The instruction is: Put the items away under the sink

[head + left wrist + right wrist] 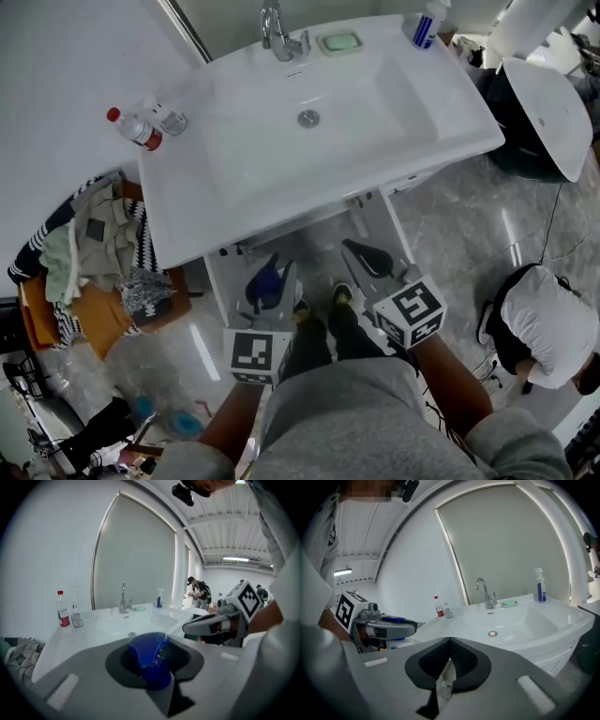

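Note:
In the head view I stand before the white sink (pixel 187 216), whose cabinet (pixel 223 272) below stands open. My left gripper (pixel 277 274) is shut on a blue plastic item (pixel 263 283), seen rounded and translucent between the pads in the left gripper view (pixel 149 656). My right gripper (pixel 363 255) is level with it, to its right, jaws together on what looks like a thin pale crinkled plastic packet (pixel 440 684). Both grippers are held low in front of the cabinet opening, short of it. Each shows in the other's view: the right gripper (pixel 206 623) and the left gripper (pixel 401 626).
On the sink top stand a red-capped bottle (pixel 136 129), a small clear bottle (pixel 170 118), a faucet (pixel 277 33), a green soap dish (pixel 338 42) and a blue spray bottle (pixel 424 26). Clothes pile (pixel 94 253) left. A crouching person (pixel 548 323) right.

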